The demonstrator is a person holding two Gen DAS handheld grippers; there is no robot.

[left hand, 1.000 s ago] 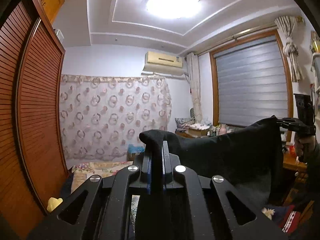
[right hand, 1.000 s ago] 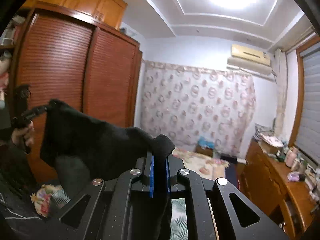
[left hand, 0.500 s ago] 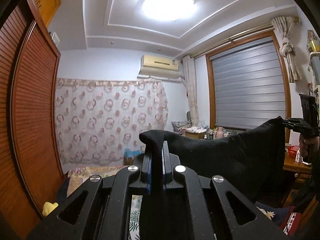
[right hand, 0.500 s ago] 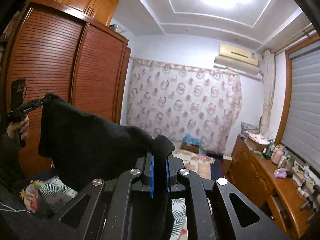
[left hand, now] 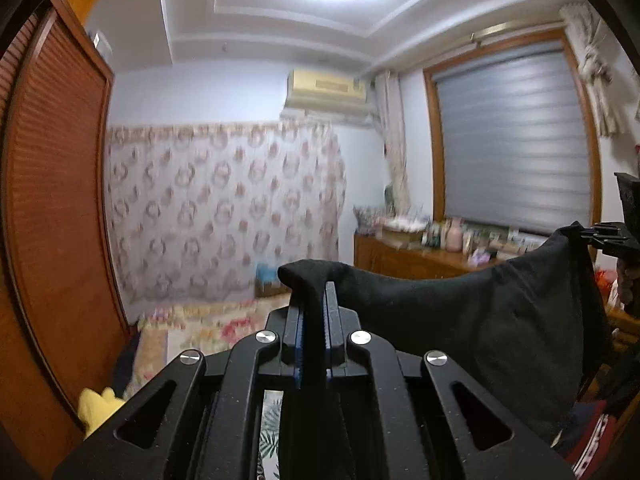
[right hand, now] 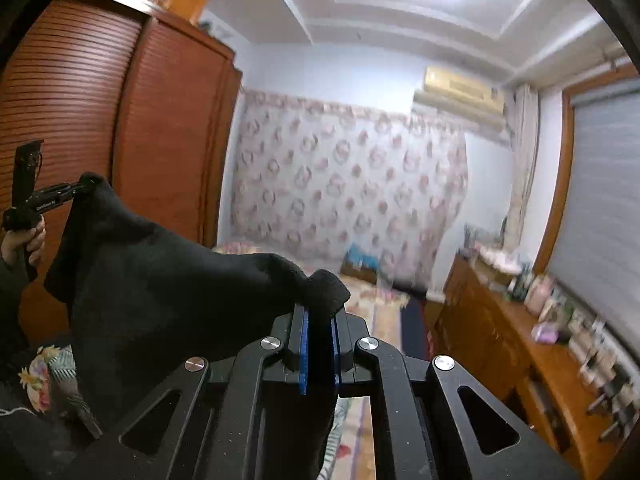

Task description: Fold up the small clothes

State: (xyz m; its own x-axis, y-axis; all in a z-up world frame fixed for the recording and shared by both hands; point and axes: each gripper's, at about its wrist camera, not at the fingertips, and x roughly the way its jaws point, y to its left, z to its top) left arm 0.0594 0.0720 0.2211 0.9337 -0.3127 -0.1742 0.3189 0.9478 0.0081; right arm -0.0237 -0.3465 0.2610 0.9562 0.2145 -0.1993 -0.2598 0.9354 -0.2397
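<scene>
Black cloth [left hand: 480,320], a small garment, hangs in the air between both tools: the left gripper [left hand: 314,300] pinches one top corner, the right gripper [right hand: 320,308] the other at three o'clock, probably to spread it flat before folding.

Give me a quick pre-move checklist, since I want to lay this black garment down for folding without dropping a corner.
1. Left hand-held gripper clamped on a corner of the black fabric garment: ok.
2. Right hand-held gripper clamped on the other corner: ok.
3. Top edge spans between both grippers, sagging slightly: ok.
4. Garment hangs clear of the wooden dresser: ok.
5. Landing surface below is free: cannot tell, hidden by the garment.
</scene>
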